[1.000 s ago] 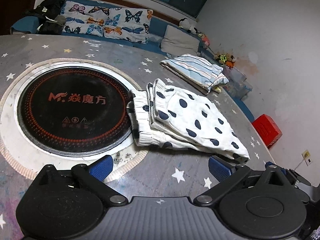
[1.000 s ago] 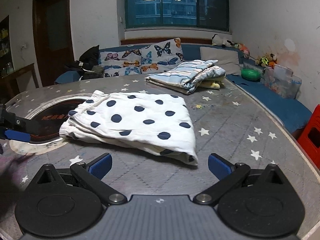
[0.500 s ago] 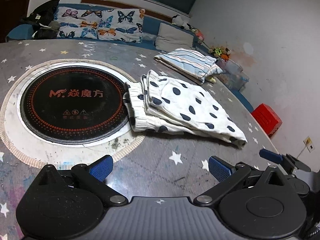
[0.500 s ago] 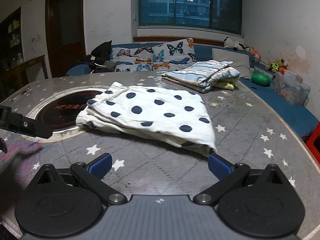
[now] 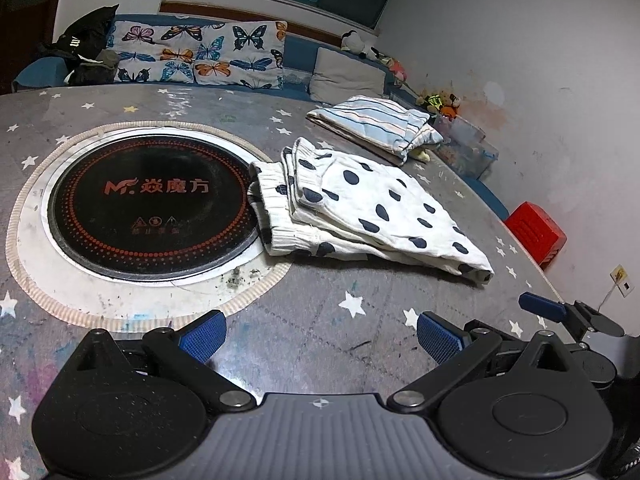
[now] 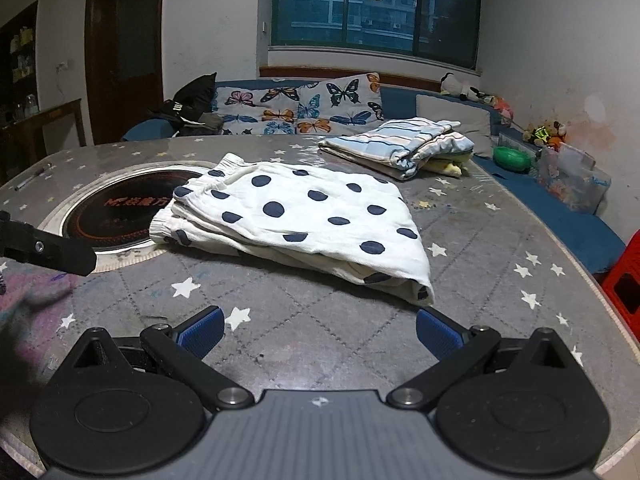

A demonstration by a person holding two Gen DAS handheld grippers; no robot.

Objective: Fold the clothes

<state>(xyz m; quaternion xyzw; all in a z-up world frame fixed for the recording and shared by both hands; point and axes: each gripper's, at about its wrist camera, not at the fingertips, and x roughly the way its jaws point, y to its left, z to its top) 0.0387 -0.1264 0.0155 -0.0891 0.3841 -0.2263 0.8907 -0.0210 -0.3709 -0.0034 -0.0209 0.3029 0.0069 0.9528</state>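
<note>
Polka-dot garment [image 6: 304, 216]: lying folded on the star-patterned table [image 6: 500, 248], its waistband overlapping the round cooktop [image 5: 152, 204]. Striped folded garment [image 6: 400, 144] sitting beyond it. Left gripper [image 5: 318, 338] and right gripper [image 6: 318, 332] hovering spread wide, grasping nothing.

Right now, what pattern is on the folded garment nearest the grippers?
White with dark navy polka dots; clearest in the right wrist view.
</note>
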